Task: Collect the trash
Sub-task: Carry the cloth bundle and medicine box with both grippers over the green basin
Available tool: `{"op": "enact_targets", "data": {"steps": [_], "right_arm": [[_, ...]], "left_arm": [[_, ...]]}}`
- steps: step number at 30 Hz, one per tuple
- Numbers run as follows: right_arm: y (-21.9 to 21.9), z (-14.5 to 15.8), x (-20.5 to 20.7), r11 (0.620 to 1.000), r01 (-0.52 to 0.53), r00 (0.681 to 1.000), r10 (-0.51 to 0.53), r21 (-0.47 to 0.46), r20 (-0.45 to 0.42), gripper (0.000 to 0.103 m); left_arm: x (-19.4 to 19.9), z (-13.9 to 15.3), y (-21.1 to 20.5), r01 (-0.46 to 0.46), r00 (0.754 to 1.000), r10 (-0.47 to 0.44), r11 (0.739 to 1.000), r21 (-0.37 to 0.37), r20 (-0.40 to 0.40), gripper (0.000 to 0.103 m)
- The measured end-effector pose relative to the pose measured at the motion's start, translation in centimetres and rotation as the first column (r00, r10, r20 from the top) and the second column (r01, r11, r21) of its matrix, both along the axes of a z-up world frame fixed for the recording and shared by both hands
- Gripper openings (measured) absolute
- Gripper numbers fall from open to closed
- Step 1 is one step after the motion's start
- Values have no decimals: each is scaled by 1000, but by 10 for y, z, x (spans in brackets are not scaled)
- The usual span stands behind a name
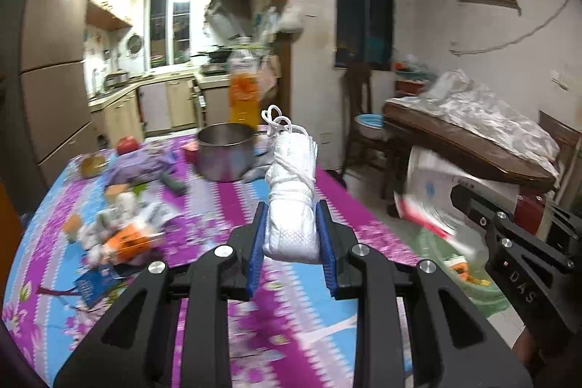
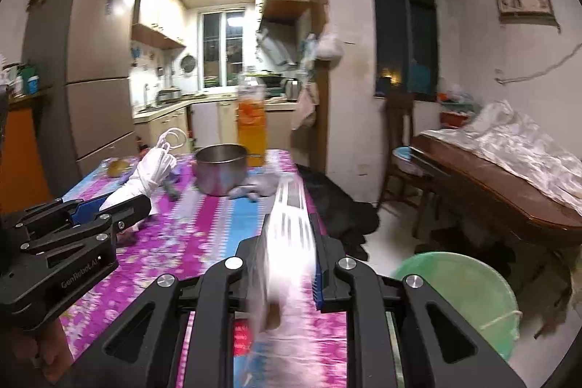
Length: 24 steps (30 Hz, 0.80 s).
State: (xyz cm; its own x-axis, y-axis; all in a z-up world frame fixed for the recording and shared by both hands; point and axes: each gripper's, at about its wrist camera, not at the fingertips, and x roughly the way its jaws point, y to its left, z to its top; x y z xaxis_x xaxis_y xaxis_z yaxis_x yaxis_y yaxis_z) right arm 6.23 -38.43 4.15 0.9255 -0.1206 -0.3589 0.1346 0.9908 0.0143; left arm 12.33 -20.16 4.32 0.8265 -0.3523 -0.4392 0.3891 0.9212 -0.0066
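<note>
The left tool point(image 1: 291, 235) squeezes a white bundle point(image 1: 291, 191) tied with string. Its long side points up and away, above the purple flowery worktop point(image 1: 225, 202). The right tool point(image 2: 291, 264) holds a flat, blurry white packet point(image 2: 291, 235) standing on its edge, pointing forward, beside a green basin point(image 2: 469, 293).

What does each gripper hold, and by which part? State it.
Left gripper: white string-tied bundle, clamped at its lower end. Right gripper: blurred flat white packet, gripped around mid-length.
</note>
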Motion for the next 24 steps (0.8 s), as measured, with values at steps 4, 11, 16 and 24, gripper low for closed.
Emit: {"op": "enact_targets", "data": {"steps": [4, 11, 16, 24], "right_arm": [[-47, -1, -15, 998, 56, 998, -56, 9, 3, 16], [-131, -5, -33, 988, 148, 989, -149, 41, 7, 13], [-183, -10, -46, 977, 208, 978, -208, 34, -18, 13], [-257, -37, -30, 964, 263, 948, -250, 41, -194, 13]], "left_arm": [[-2, -5, -44, 66, 998, -65, 998, 7, -13, 25], [-2, -11, -101, 148, 988, -147, 989, 20, -37, 25], [1, -20, -141, 226, 971, -224, 974, 18, -88, 25], [16, -51, -203, 349, 913, -328, 936, 49, -242, 25]]}}
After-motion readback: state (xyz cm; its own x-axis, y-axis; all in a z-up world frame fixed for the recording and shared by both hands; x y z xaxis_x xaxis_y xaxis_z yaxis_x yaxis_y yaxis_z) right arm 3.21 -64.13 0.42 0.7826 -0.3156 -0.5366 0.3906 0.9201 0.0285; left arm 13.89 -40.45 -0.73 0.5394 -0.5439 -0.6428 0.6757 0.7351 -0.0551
